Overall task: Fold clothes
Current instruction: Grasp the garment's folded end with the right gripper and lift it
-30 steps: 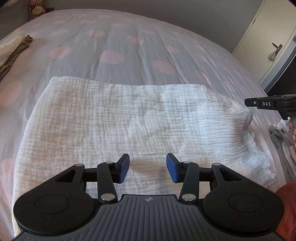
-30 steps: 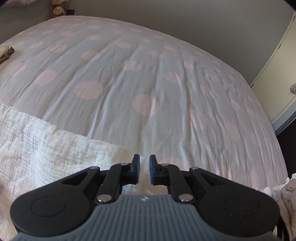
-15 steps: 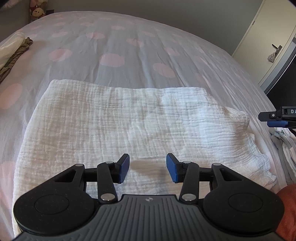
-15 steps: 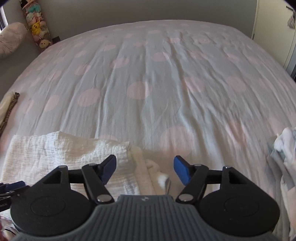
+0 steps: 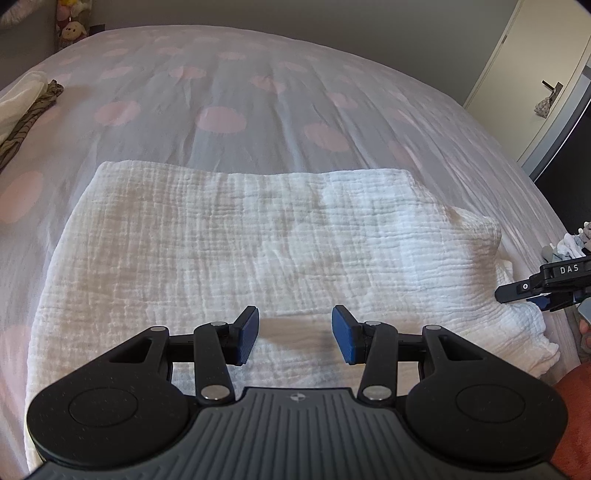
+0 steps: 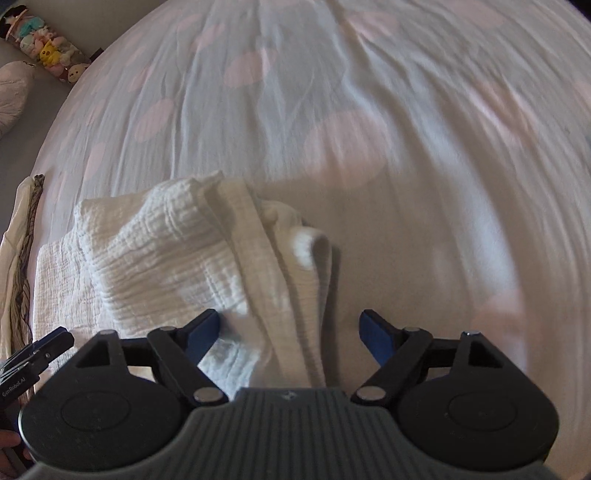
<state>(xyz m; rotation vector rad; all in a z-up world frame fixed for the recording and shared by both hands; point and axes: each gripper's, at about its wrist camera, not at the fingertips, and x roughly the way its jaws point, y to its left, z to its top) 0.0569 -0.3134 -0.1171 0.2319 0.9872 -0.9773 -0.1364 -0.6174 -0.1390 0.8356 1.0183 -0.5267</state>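
While the white muslin cloth (image 5: 258,251) lies folded into a broad rectangle on the bed (image 5: 258,110), the left tongs (image 5: 294,335) hover over its near edge with their blue pads spread wide and nothing between them. That cloth sits on the near part of the bed, whose pale cover carries large pink dots, and its surface is crinkled all over. On the right side of the cloth the layers are uneven: an upper fold ends short, and looser layers stick out beneath it toward the bed's edge.

Seen from the right wrist, the right tongs (image 6: 290,332) are also spread wide, hanging just over that uneven end of the cloth (image 6: 166,258), where a thick rolled hem (image 6: 280,280) runs between the two pads without either pad touching it. This view is blurred, so finer detail of the hem cannot be told.

Beyond the cloth's right end, in the left wrist view, the right tongs (image 5: 546,286) show as a dark bar with white lettering. Left of the cloth, at the bed's edge, lie a cream fabric and a striped brown garment (image 5: 26,118). Past the far corner of the bed stand some plush toys (image 5: 72,29).
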